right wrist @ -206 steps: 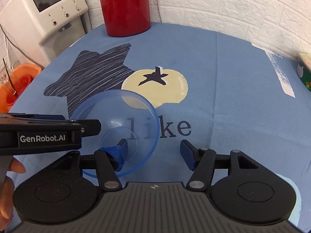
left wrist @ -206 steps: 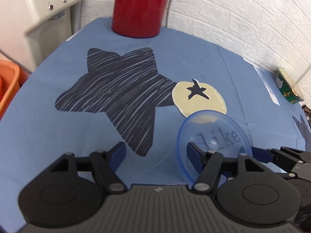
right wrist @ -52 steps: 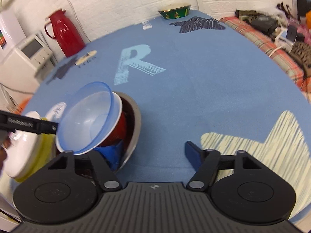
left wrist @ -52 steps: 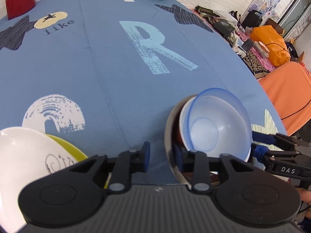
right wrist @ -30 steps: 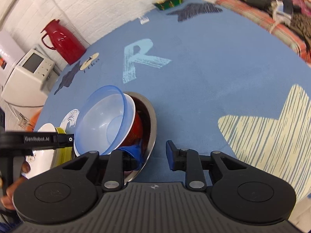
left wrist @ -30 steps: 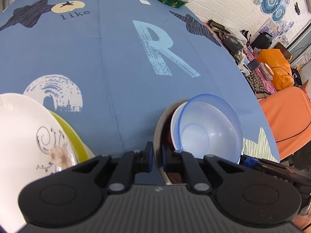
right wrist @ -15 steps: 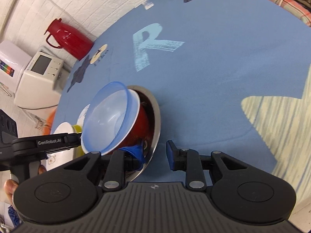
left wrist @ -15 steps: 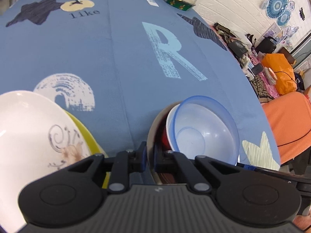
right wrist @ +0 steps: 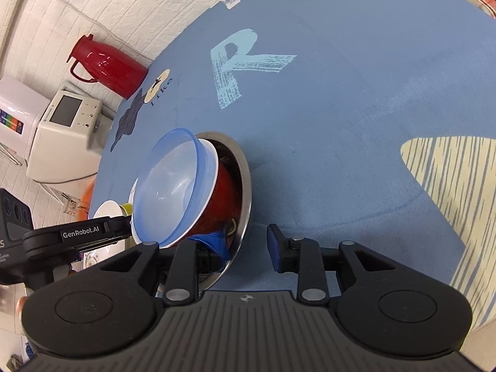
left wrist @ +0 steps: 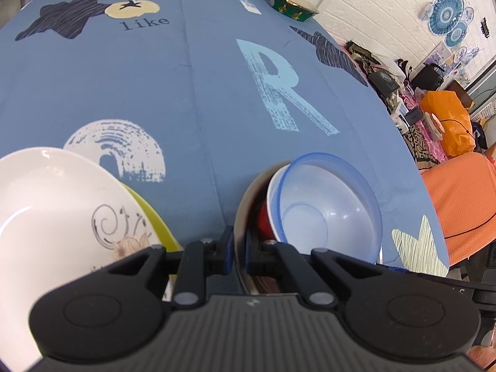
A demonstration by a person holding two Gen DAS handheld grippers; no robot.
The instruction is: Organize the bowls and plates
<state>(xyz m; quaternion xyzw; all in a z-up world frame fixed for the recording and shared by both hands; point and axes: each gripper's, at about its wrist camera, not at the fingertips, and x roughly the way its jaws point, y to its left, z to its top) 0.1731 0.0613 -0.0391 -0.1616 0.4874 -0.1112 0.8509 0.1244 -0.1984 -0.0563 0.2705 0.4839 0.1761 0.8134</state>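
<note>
The nested stack sits near the front edge of the table (left wrist: 201,71), which is covered by a blue printed cloth. The steel bowl (left wrist: 245,192) is outermost, with a red bowl (right wrist: 217,198) inside it and a translucent blue bowl (left wrist: 328,204) on top. Just to the left of the stack, a white plate (left wrist: 52,204) lies on a yellow plate (left wrist: 148,210) at the front-left corner.

The left gripper (left wrist: 239,249) is clenched on the near rim of the steel bowl, 1 finger outside the wall and 1 inside. The right gripper (right wrist: 248,245) is spread, with its left finger down inside the steel bowl beside the red bowl and its right finger standing free over the cloth, gripping nothing.

The step in hand appears to be steadying or shifting the whole stack by the steel rim. To do it well, the pinch should stay firm and the stack should be kept level, since the blue bowl sits tilted and loose on top and could slide out. The right gripper would do best either closing on the opposite rim for a 2-point hold or lifting clear without knocking the red bowl. Any move toward the plates should be slow, since they sit close by.
</note>
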